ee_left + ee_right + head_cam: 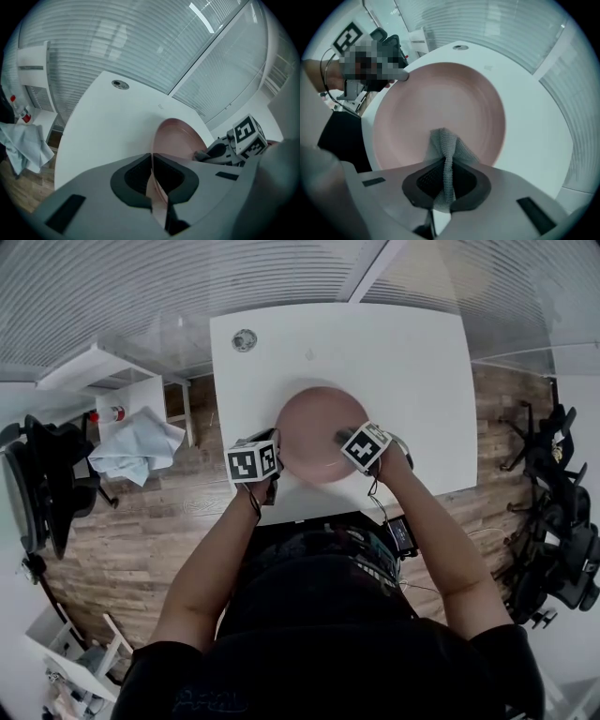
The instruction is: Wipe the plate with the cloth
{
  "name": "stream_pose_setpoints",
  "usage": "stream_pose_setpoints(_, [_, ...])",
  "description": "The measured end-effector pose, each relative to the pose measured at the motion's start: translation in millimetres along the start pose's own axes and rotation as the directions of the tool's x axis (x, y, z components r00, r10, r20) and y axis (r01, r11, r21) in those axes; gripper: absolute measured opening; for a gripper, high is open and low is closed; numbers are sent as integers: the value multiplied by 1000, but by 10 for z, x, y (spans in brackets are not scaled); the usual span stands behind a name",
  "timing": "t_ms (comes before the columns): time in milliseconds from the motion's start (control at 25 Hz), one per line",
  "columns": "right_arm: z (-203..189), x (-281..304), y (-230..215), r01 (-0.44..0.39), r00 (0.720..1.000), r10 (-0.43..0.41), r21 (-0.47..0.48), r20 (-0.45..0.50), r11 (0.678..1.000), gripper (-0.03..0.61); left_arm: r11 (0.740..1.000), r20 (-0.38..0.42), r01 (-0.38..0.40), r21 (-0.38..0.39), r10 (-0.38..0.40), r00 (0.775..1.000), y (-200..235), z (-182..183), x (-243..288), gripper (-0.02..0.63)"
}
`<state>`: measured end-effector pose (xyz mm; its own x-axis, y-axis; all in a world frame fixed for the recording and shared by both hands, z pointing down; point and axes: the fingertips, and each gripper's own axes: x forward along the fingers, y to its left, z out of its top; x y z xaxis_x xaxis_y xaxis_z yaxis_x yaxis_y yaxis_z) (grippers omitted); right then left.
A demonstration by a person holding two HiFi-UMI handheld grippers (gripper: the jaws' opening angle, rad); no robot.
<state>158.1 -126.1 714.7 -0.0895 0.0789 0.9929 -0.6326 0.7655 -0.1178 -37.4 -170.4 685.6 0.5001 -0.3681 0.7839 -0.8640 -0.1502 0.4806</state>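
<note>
A pink plate [314, 432] rests on the white table [394, 362], near its front edge. My left gripper [272, 463] is shut on the plate's left rim; in the left gripper view the thin rim [152, 176] runs edge-on between the pads of the left gripper [152, 180]. My right gripper [361, 444] points down over the right side of the plate. In the right gripper view it [446, 180] is shut on a grey knitted cloth [446, 150], whose bunched end lies on the plate's inner face [440, 103].
A round grommet [244, 339] sits in the table's far left corner. A pale blue cloth [139, 444] lies on a small white side table at the left, with a red-capped bottle [111, 414] beside it. Black chairs [42, 484] [553, 521] stand on both sides.
</note>
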Motion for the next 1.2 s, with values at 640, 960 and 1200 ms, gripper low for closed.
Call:
stream_pose_setpoints(640, [1385,-67,-115,36,957,-17,-60,290,998,31,1000,-5,-4,-4,4,1000,-41,-13,15,29])
stream_pose_setpoints(960, [1417,-27,682,-104,935,154,-167,320,980,31,998,35,-20,-58,22,999,-17,-19,-7,29])
stream_pose_setpoints(1200, [905,41,1202,-227,926,275,-200,259,953,31,998,44,-22,-67,25,999,-8,-7,0,29])
